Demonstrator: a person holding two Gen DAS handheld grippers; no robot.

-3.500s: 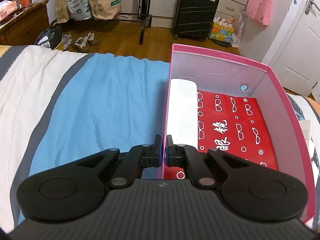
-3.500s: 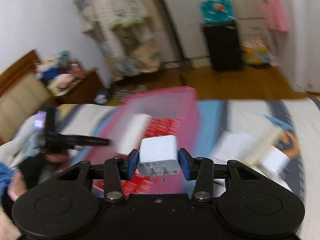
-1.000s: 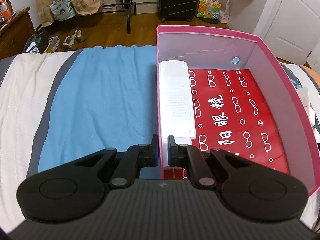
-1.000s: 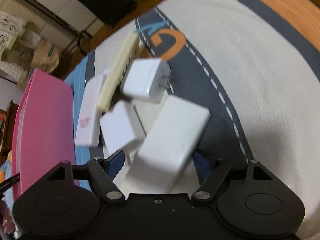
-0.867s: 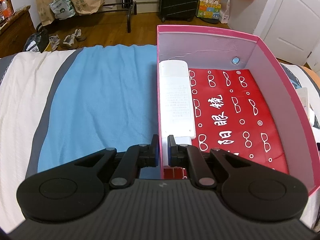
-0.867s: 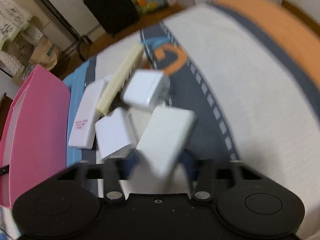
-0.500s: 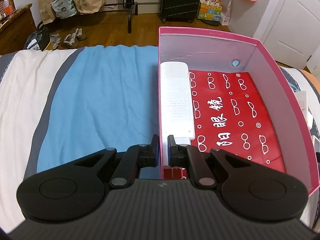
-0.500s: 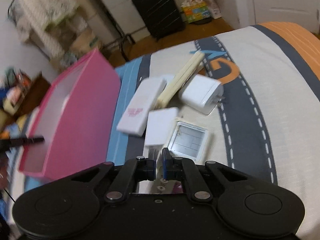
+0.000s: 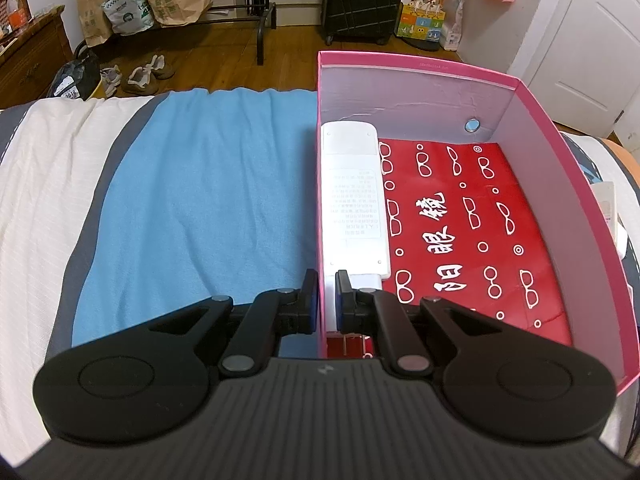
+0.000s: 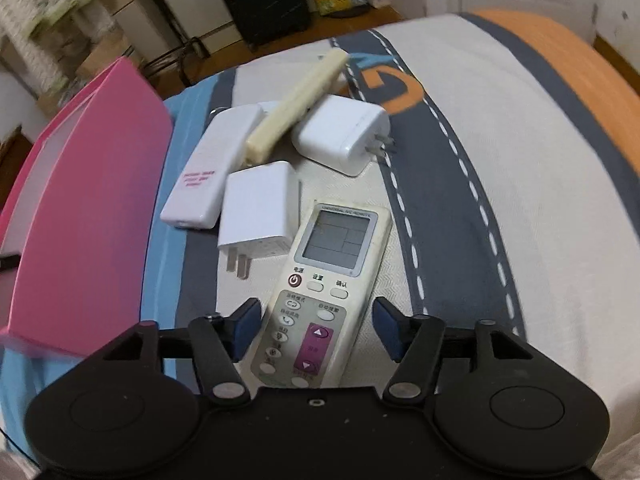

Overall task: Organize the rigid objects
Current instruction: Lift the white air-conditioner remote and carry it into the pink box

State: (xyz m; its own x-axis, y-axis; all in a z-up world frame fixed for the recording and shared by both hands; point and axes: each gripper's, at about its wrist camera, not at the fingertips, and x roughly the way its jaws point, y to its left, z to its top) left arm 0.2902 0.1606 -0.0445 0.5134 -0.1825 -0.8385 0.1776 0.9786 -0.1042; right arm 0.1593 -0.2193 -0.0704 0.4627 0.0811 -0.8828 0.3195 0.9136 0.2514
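The right gripper [image 10: 316, 326] is opening, its fingers standing apart on either side of the remote control [image 10: 325, 290], which is lying face up on the bed [image 10: 520, 200] without touching the pads. At eleven o'clock a flat charger [image 10: 258, 210] is touching the remote; beyond it are lying a white slab [image 10: 212, 172], a cream bar [image 10: 296, 106] and a bulky charger [image 10: 342, 138]. The left gripper [image 9: 327, 302] is clamping the pink box [image 9: 560, 160] wall; a white remote [image 9: 354, 196] is lying inside at twelve o'clock.

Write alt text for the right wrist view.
The right gripper, jaws opening, straddles an air-conditioner remote lying on the bed. Beyond lie two white chargers, a white case and a cream bar, beside a pink box.
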